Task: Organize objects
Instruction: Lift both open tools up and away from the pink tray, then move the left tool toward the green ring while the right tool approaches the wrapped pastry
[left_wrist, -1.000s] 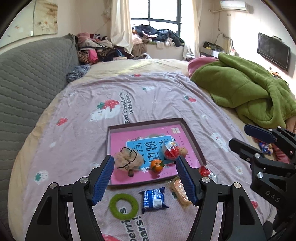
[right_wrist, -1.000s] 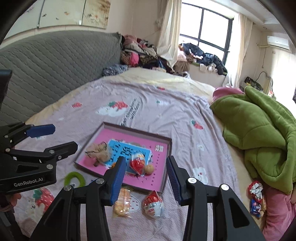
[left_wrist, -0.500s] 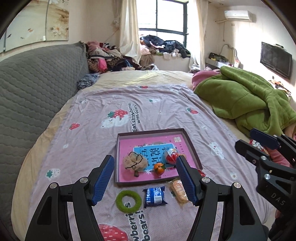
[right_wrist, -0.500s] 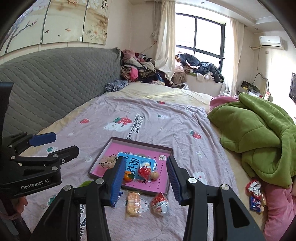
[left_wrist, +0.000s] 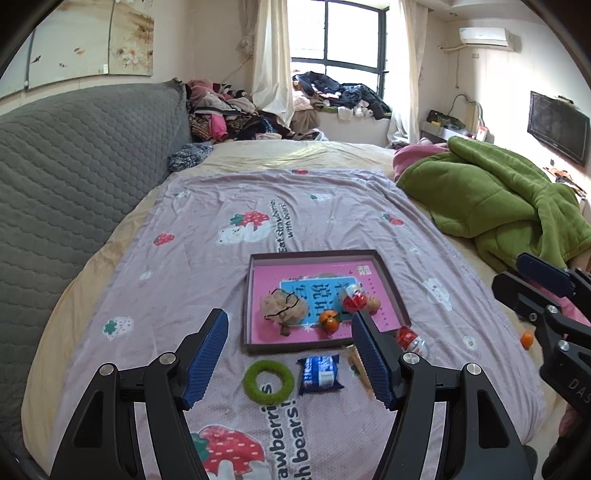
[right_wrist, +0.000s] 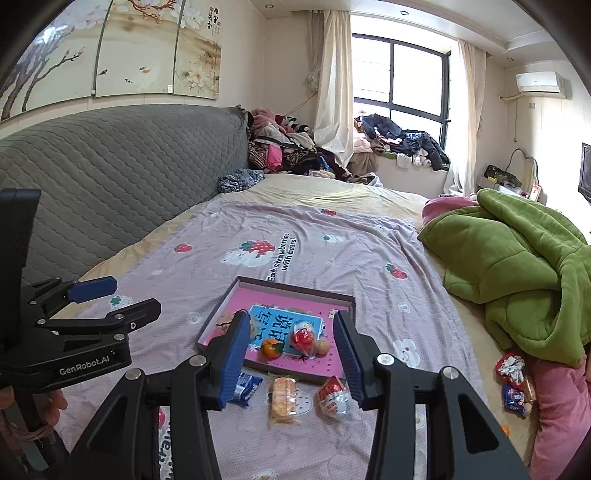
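Between picks, both tools held back above bed; left gripper (left_wrist: 288, 360) fingers wide, nothing between; right gripper (right_wrist: 290, 356) narrower, jaws opening, empty; shallow dark-rimmed cardboard tray with pink base (left_wrist: 391, 286) already holds beige pouch, orange mandarin (left_wrist: 328, 320), red-wrapped toy; outside near edge on lilac strawberry sheet (left_wrist: 207, 236): green fuzzy ring (left_wrist: 268, 380), blue snack packet (left_wrist: 320, 373), orange biscuit pack (right_wrist: 283, 400), red-white wrapped sweet (right_wrist: 334, 398); next likely: descend on one loose item, close, carry into tray.
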